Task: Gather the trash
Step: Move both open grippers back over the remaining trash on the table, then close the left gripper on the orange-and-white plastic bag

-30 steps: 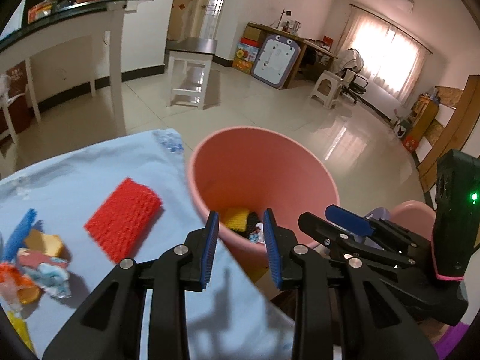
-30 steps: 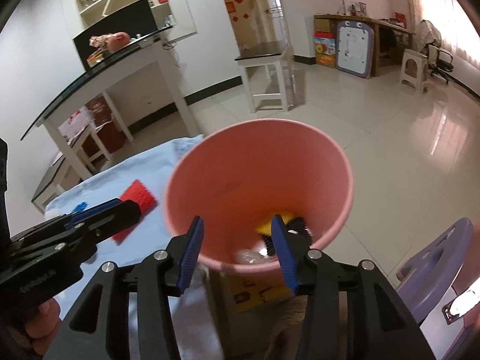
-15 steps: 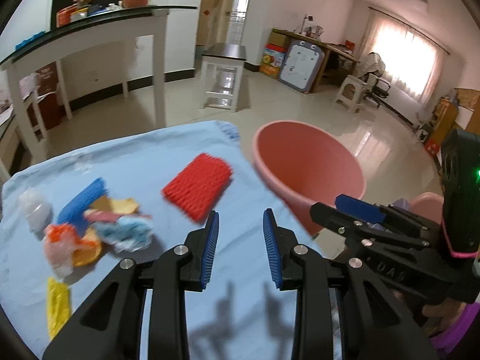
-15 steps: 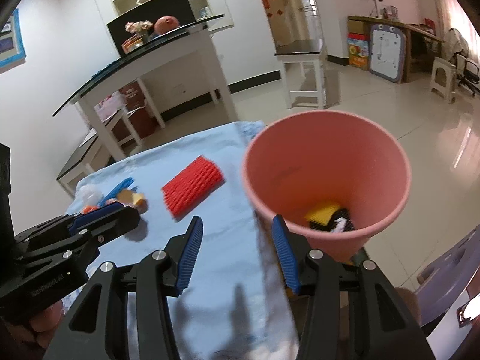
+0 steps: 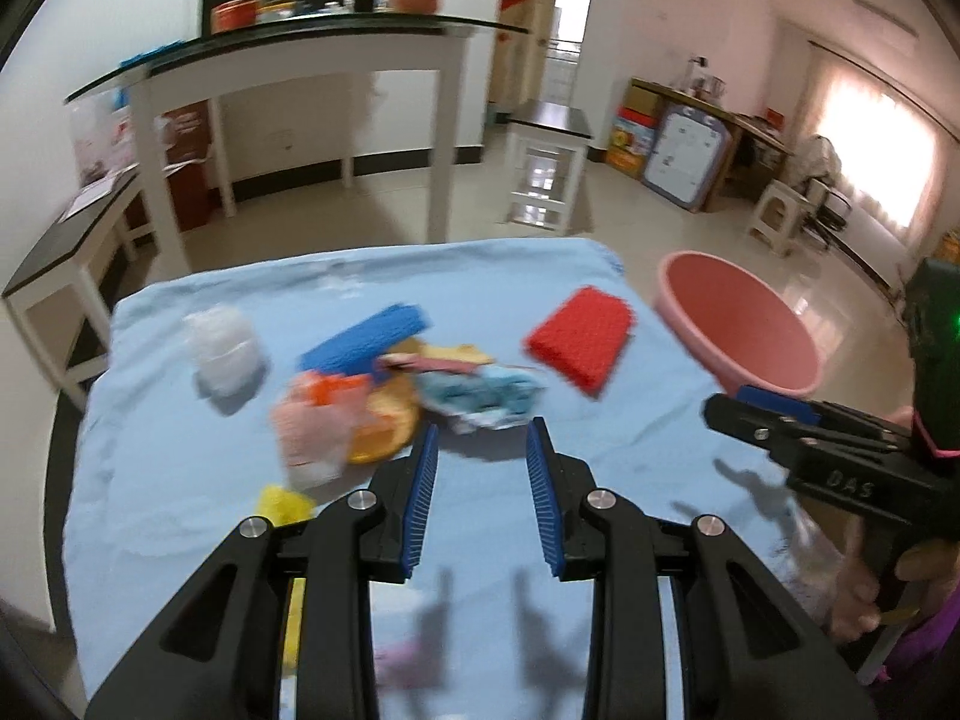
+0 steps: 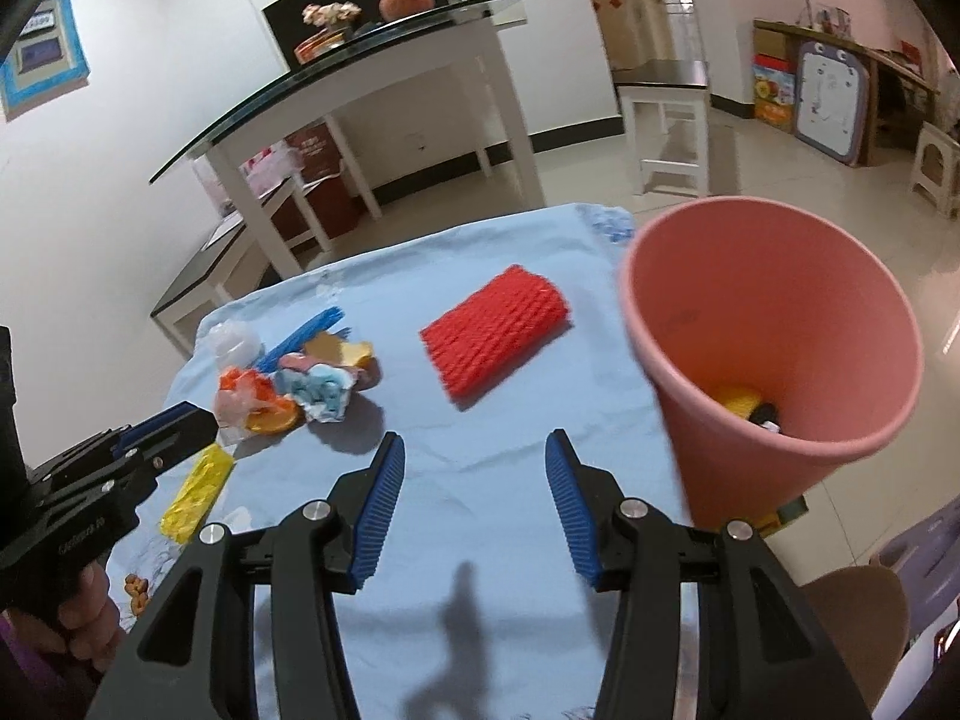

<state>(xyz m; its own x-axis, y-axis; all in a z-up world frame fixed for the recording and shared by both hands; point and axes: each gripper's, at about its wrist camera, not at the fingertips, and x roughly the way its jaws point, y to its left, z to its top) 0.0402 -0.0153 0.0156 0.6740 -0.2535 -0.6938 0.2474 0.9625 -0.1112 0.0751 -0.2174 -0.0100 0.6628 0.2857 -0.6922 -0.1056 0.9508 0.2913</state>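
Note:
A pink bin [image 6: 774,354] stands off the table's right edge, with yellow and black trash in its bottom; it also shows in the left wrist view [image 5: 735,324]. A red foam net [image 6: 495,330] [image 5: 582,339] lies on the blue cloth. Left of it is a pile of wrappers [image 6: 300,387] [image 5: 384,396], with a blue foam net [image 5: 366,345], a white bag [image 5: 225,351] and a yellow piece [image 6: 198,492]. My left gripper [image 5: 483,450] is open and empty, just short of the pile. My right gripper [image 6: 474,447] is open and empty over bare cloth.
The table carries a blue cloth [image 6: 480,516]. Behind it stand a glass-topped white console [image 6: 360,90] and a small white side table [image 6: 666,96]. Tiled floor lies to the right. A purple stool [image 6: 924,546] is near the bin.
Both grippers have swung left from over the bin to over the table. The trash pile and red net now sit ahead of them. Both stay open and empty.

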